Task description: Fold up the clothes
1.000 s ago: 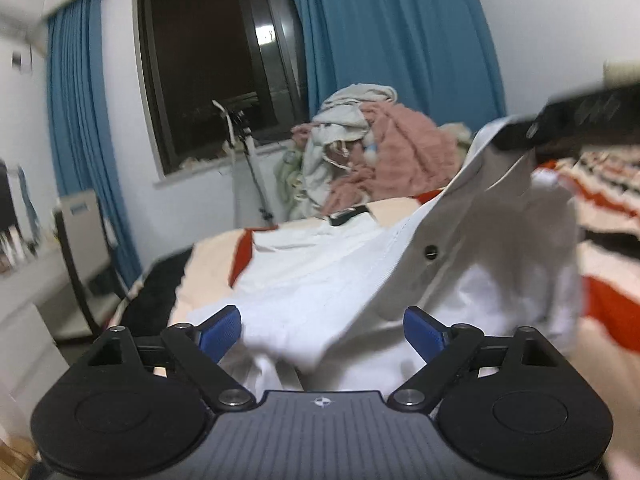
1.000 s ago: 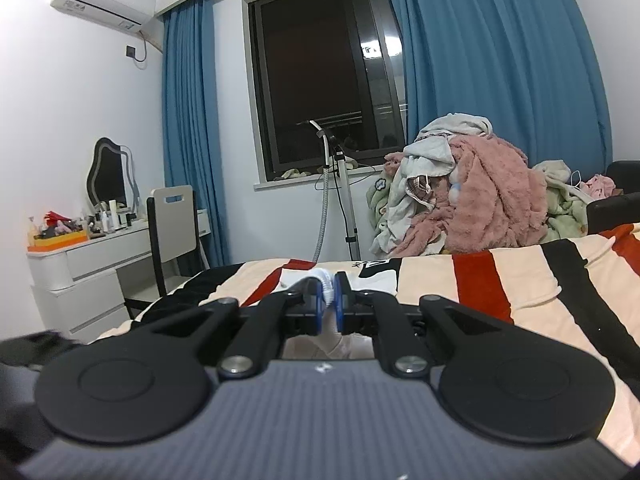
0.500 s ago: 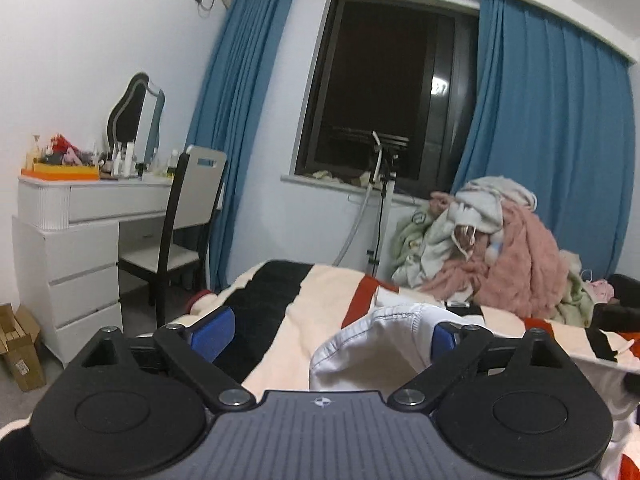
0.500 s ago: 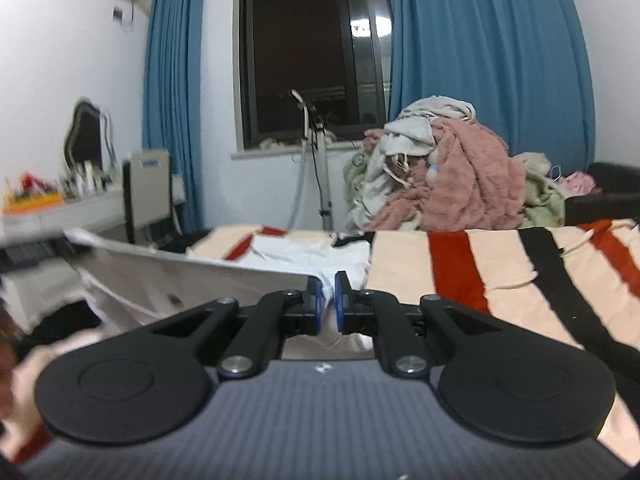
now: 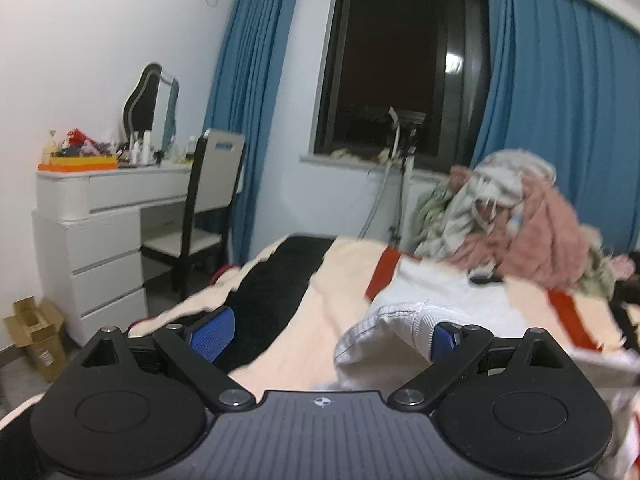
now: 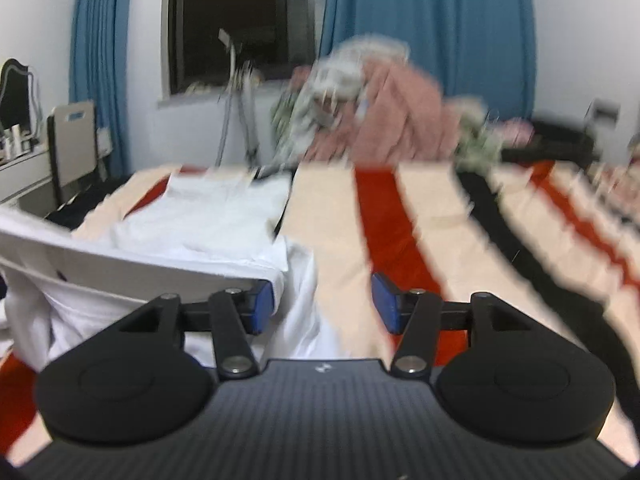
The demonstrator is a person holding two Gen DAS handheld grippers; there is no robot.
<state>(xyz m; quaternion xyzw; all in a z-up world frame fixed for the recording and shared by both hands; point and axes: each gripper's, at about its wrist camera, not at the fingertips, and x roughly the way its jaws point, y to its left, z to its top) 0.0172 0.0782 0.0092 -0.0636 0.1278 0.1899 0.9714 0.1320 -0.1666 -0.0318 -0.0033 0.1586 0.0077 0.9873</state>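
Note:
A white garment [image 5: 432, 300] lies on the striped bed cover [image 5: 328, 292]. In the left wrist view its ribbed edge [image 5: 396, 320] rests against the right blue pad of my open left gripper [image 5: 324, 334]. In the right wrist view the white garment [image 6: 208, 216] lies left of centre, and a flat fold of it [image 6: 132, 264] rests beside the left pad. My right gripper [image 6: 324, 300] is open over the cream and red stripes [image 6: 376, 216]; nothing sits between its pads.
A pile of pink and grey clothes [image 5: 516, 216] sits at the far end of the bed, also in the right wrist view [image 6: 372, 104]. A white dresser [image 5: 92, 240] and chair [image 5: 208, 200] stand at left. A cardboard box [image 5: 36, 336] is on the floor.
My right gripper was shut on the white garment and has opened, letting it go. The left gripper stayed open and swung left and up, away from the lifted cloth.

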